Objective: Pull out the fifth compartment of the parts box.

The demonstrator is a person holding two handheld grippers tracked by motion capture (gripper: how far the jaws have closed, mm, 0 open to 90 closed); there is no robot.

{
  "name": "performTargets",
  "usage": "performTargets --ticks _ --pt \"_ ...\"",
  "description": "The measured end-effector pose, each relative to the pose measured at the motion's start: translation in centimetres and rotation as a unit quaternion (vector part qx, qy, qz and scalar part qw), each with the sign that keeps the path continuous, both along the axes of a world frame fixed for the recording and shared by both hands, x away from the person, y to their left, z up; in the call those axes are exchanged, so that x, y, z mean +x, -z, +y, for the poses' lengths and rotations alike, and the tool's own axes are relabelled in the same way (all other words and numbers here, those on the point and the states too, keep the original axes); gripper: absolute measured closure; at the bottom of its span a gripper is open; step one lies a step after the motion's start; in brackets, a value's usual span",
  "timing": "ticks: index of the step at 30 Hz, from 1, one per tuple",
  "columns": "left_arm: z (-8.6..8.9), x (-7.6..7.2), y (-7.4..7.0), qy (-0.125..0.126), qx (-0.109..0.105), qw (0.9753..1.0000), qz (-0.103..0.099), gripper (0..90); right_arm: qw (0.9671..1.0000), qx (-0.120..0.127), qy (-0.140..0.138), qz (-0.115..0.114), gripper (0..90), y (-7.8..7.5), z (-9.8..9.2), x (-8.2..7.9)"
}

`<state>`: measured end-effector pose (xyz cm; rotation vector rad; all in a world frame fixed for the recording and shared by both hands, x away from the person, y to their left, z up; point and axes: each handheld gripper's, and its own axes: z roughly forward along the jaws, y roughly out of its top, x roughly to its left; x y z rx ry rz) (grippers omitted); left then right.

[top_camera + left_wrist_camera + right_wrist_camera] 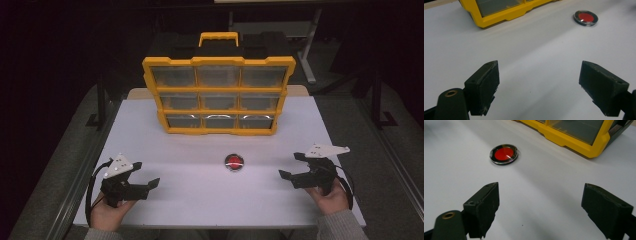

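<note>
Right gripper view looks along two matte black, blocky jaws spread wide with nothing between them; the right gripper (540,211) hovers above the smooth white table (454,170). The left gripper (539,87) is likewise released, its rough-edged pads apart and empty. Ahead of both lies the small round disc with a glossy red centre and dark rim (504,154), flat on the table, in front of the yellow plastic organiser case with clear drawers (218,95), apart from it.

White table (165,150) — red disc (234,162), yellow organizer (218,95).
</note>
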<state>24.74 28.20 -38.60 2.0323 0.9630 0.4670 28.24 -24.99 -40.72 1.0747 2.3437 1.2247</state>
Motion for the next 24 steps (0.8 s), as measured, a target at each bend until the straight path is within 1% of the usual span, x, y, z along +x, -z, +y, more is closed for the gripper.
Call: performTargets --ticks 3,5,6,7,8,10,12,13,16,19,21,22,24 --pt "-0.04 0.06 0.05 0.003 0.002 1.0000 0.002 16.5 1.0000 0.000 -0.001 0.002 14.0 0.13 0.06 0.11" --pt "-0.03 0.08 0.12 0.007 0.008 0.9999 0.002 16.5 1.0000 -0.002 -0.004 0.002 14.0 0.23 0.14 0.17" --pt "-0.15 0.01 0.22 0.003 0.000 1.0000 0.004 16.5 1.0000 -0.002 -0.004 0.003 14.0 0.25 0.18 0.17" --pt "-0.15 -0.05 0.22 0.004 0.001 1.0000 0.005 16.5 1.0000 -0.002 -0.003 0.002 14.0 0.29 0.22 0.16" --pt "-0.09 -0.09 0.24 0.008 0.000 1.0000 0.004 19.9 1.0000 -0.003 -0.004 0.003 14.0 0.24 0.32 0.09" --pt "-0.08 -0.16 0.28 0.010 -0.001 0.9999 0.001 20.5 1.0000 -0.002 -0.003 0.003 14.0 0.18 0.38 0.01" --pt "-0.07 -0.18 0.25 0.011 -0.002 0.9999 0.003 20.1 1.0000 -0.005 -0.004 -0.002 14.0 0.10 0.43 -0.13" --pt "-0.14 -0.28 0.29 0.008 -0.007 0.9999 0.004 20.1 1.0000 -0.005 -0.004 -0.005 14.0 0.07 0.42 -0.16" --pt "-0.15 -0.29 0.28 0.009 -0.008 0.9999 0.003 20.1 1.0000 -0.005 -0.003 -0.008 14.0 -0.06 0.34 -0.20" --pt "-0.09 -0.16 0.33 0.012 -0.001 0.9999 0.001 20.1 1.0000 -0.003 -0.002 -0.009 14.0 -0.10 0.31 -0.19" --pt "-0.04 -0.08 0.37 0.012 -0.001 0.9999 0.003 20.0 0.9999 -0.005 -0.003 -0.010 14.0 -0.03 0.28 -0.18" --pt "-0.03 -0.08 0.39 0.011 -0.002 0.9999 0.004 20.0 1.0000 -0.003 -0.003 -0.006 14.0 0.00 0.29 -0.19" --pt "-0.02 -0.07 0.41 0.008 -0.006 0.9999 0.005 20.1 1.0000 -0.004 -0.003 -0.005 14.0 0.02 0.30 -0.16"
